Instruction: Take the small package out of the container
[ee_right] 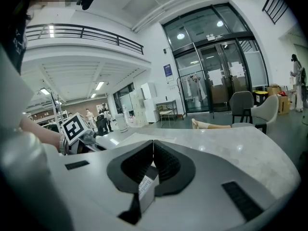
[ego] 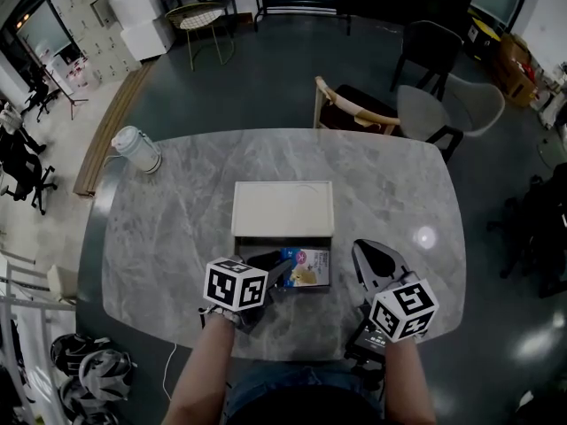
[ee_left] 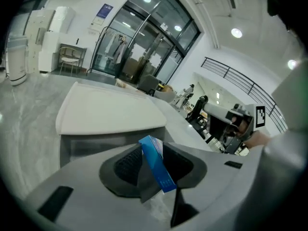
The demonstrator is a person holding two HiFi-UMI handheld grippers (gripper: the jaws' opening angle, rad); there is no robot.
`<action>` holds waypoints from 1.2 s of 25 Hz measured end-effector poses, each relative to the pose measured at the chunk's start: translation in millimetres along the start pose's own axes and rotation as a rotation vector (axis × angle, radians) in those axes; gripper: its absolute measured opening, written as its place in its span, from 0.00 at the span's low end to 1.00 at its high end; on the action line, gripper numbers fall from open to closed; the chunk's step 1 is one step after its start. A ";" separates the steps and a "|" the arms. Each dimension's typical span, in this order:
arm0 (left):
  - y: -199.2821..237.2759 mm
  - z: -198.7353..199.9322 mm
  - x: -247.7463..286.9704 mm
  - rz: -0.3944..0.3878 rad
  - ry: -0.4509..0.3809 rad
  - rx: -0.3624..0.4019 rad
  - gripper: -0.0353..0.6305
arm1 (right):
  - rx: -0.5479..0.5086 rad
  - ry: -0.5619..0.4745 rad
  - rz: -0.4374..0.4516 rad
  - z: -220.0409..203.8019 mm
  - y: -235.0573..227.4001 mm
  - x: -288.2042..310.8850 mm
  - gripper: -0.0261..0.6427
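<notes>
The container [ego: 283, 209] is a white box in the middle of the table, its lid folded back and its open tray facing me. A printed packet [ego: 310, 269] lies in the tray. My left gripper [ego: 275, 273] reaches into the tray's left side. In the left gripper view its pads [ee_left: 126, 163] hold a slim blue package [ee_left: 158, 166], tilted on edge. My right gripper [ego: 376, 262] hovers just right of the tray. In the right gripper view it [ee_right: 153, 163] is shut on a small white package [ee_right: 147, 189] with printed lettering.
A white canister [ego: 135, 147] stands at the table's back left. Beyond the far edge of the grey marble table [ego: 177, 202] are a wooden-armed chair [ego: 354, 109] and a grey chair [ego: 447, 109]. The near edge is right at my arms.
</notes>
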State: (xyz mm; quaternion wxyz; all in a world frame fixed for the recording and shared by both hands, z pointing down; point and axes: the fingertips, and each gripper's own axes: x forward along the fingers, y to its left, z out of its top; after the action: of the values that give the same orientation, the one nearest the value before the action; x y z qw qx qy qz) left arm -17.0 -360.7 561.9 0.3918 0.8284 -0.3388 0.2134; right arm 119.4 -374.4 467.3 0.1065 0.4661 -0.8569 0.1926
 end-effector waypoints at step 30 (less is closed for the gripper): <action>-24.4 28.7 -15.2 -0.143 0.002 -0.283 0.19 | -0.039 -0.062 -0.039 29.2 -13.9 -28.6 0.08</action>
State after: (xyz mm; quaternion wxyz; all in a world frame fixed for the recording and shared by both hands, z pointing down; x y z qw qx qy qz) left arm -7.1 -366.3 522.9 0.5192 0.7866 -0.3052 0.1359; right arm 146.5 -372.0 433.8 0.0929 0.4861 -0.8542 0.1594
